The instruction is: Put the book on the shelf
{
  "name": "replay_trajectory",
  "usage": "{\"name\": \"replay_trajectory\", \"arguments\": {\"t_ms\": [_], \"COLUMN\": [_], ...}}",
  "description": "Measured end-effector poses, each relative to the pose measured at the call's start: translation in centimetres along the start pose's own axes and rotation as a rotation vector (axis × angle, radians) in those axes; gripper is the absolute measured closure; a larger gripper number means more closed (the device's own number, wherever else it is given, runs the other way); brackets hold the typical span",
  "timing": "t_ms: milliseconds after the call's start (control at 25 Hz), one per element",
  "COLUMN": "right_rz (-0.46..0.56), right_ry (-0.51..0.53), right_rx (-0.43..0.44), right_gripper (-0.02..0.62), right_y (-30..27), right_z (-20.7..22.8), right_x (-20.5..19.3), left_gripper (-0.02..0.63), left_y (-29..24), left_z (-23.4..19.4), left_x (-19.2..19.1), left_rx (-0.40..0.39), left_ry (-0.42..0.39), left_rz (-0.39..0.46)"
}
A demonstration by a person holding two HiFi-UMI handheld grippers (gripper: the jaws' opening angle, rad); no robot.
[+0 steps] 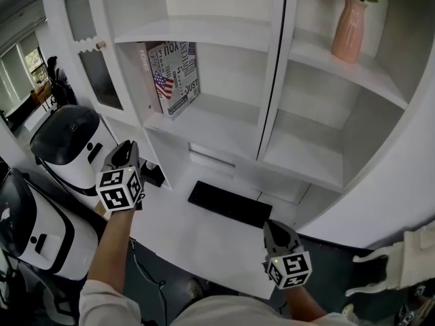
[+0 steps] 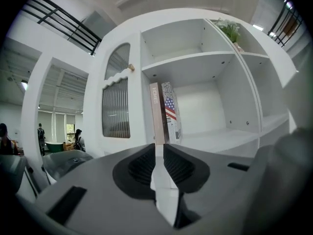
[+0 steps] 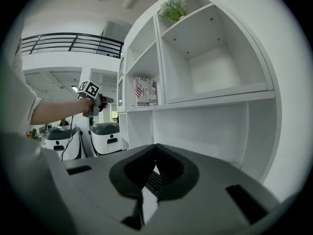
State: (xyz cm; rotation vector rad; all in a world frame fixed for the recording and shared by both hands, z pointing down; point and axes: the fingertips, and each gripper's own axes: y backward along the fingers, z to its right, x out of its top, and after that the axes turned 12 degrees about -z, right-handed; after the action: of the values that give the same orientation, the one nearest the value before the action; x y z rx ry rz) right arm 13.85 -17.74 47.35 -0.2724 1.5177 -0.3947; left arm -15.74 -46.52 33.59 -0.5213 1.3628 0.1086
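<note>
The book (image 1: 175,77), its cover printed with letters and a flag, stands upright on the white shelf (image 1: 224,124), leaning against the compartment's left wall. In the left gripper view the book (image 2: 166,112) is straight ahead and well beyond the jaws. My left gripper (image 1: 126,151) hangs in front of and below that compartment, apart from the book. Its jaws (image 2: 159,148) keep a narrow slit with nothing between them. My right gripper (image 1: 277,231) sits low near my body, its jaws (image 3: 156,148) shut and empty. The right gripper view also shows the book (image 3: 145,91) and the left gripper (image 3: 95,102).
A pink vase (image 1: 350,29) with a plant stands on the upper right shelf. A black grille-like panel (image 1: 229,204) lies on the white base below the shelves. White and black machines (image 1: 71,148) stand at the left. An arched cabinet door (image 1: 92,53) flanks the book's compartment.
</note>
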Motion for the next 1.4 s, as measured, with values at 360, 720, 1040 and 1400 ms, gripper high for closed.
{"name": "replay_trajectory", "arguments": {"t_ms": [360,720,1040,1400], "right_rz": [0.006,0.016,0.025,0.027], "right_ry": [0.056,0.097,0.131,0.161], "right_rx": [0.087,0.138,0.158,0.175], "right_gripper": [0.592,0.592,0.592,0.592], "right_y": [-0.1,0.2,0.6,0.9], "right_z": [-2.2,-3.8,-5.1,-6.1], "right_x": [0.2,0.3,0.3,0.3], "left_gripper": [0.583,0.595,0.6,0.601], "left_y": [6.3,11.6,15.5,17.6], "left_z": [0.3,1.3,1.2,1.5], "left_x": [-5.4,-9.2,-13.5,-16.9], "left_rx": [0.041,0.065,0.097,0.1], "left_ry": [0.028,0.048,0.09,0.123], "left_rz": [-0.036,-0.048,-0.067,-0.093]}}
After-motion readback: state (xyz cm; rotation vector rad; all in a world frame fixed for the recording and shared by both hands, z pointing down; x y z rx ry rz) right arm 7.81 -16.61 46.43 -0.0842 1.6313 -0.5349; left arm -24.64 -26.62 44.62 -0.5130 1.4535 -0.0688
